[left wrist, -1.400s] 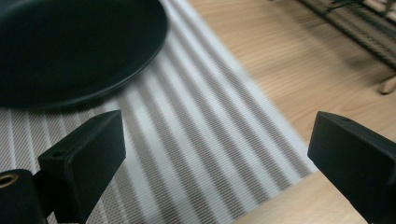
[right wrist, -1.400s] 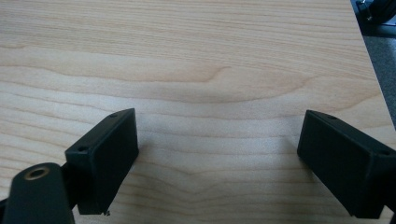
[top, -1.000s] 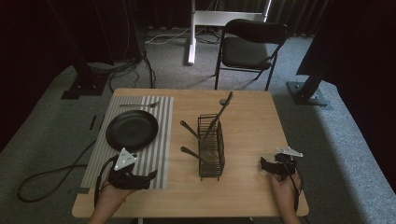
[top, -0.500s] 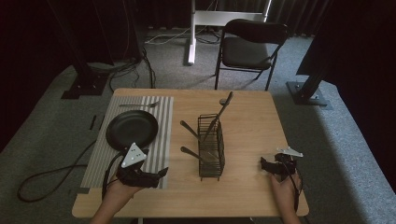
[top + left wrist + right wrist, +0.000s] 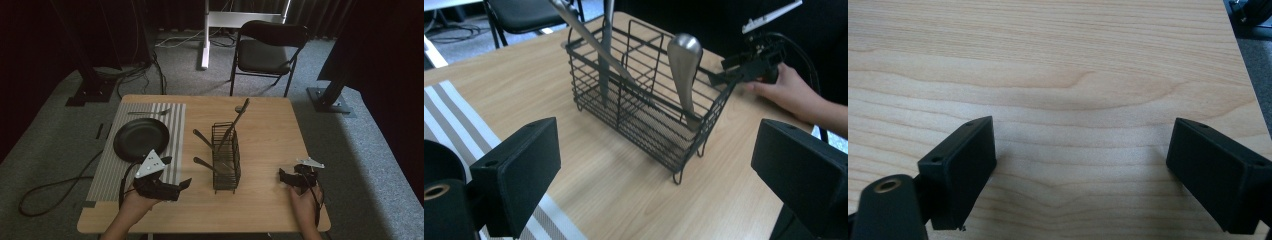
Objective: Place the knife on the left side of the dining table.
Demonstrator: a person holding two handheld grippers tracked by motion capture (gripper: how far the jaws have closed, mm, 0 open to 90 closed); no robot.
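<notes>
A black wire cutlery basket (image 5: 226, 160) stands mid-table with several metal utensils in it; their handles (image 5: 201, 136) stick out to the left and one long piece (image 5: 238, 116) leans toward the far side. My left gripper (image 5: 175, 172) hovers open just left of the basket, at the edge of the striped placemat (image 5: 107, 170). Its own view looks between wide-apart jaws at the basket (image 5: 649, 100) and a rounded metal handle (image 5: 684, 65). My right gripper (image 5: 282, 177) rests open near the table's front right, over bare wood (image 5: 1083, 75), holding nothing.
A black plate (image 5: 141, 139) lies on the placemat, with a fork (image 5: 150, 113) at the mat's far end. A folding chair (image 5: 267, 50) stands beyond the table. The other hand (image 5: 791, 92) and its gripper (image 5: 749, 65) sit past the basket.
My left gripper has moved right off the placemat toward the basket and turned to face it. The right gripper has stayed where it was.
</notes>
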